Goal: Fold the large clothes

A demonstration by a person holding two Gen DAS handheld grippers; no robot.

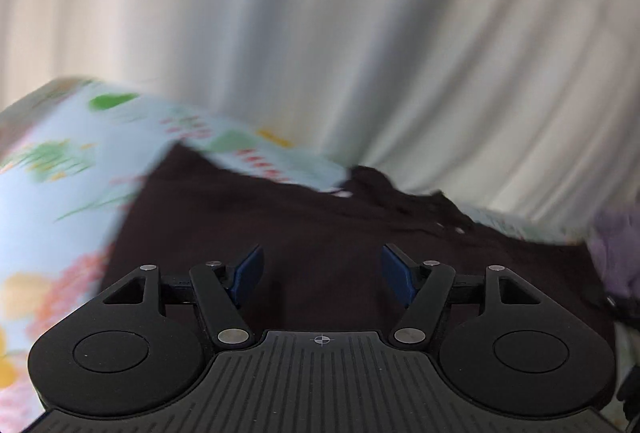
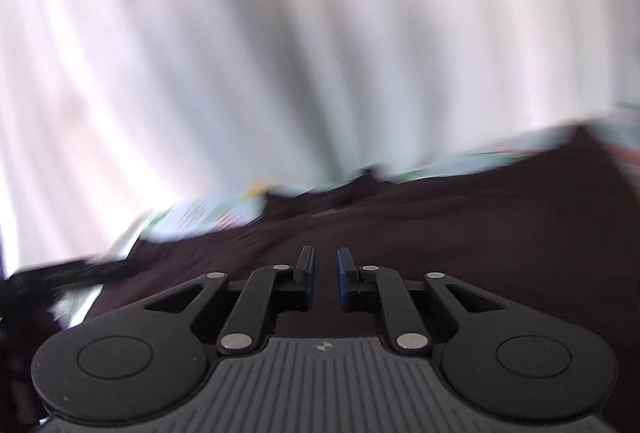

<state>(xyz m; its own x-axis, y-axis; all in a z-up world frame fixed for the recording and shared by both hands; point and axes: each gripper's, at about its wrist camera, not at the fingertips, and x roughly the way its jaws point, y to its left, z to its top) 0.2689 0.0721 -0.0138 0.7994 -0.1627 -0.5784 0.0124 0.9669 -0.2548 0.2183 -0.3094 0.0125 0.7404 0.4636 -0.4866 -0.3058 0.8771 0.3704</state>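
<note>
Both wrist views are smeared with motion blur, so fine detail is hard to read. The left tool (image 1: 322,275) has its blue-padded fingers (image 1: 250,273) standing well apart with nothing between them; only the dark garment (image 1: 320,233) shows behind the gap, and the pads do not press on it. That garment, a very dark brown or maroon piece of clothing, lies spread over a light blue sheet (image 1: 60,173) printed with green, pink and yellow shapes; its far edge is rumpled into small peaks close to where a pale pleated curtain (image 1: 360,33) hangs behind. At the right edge of the left view a blurred lilac mass (image 1: 616,249) sits just beside the garment; what it is cannot be told. The right tool (image 2: 325,277) has its fingers drawn nearly together, a narrow slit left between the pads; no cloth is seen caught in that slit, though the blur makes this less than certain. Beneath and beyond it the same dark garment (image 2: 440,225) fills the lower part of the view, with the printed sheet (image 2: 200,217) showing along its far edge and the curtain (image 2: 280,33) behind. At the far left of the right view some black blurred object (image 2: 60,277) lies beside the garment, too smeared to name. No container shows in either view
</note>
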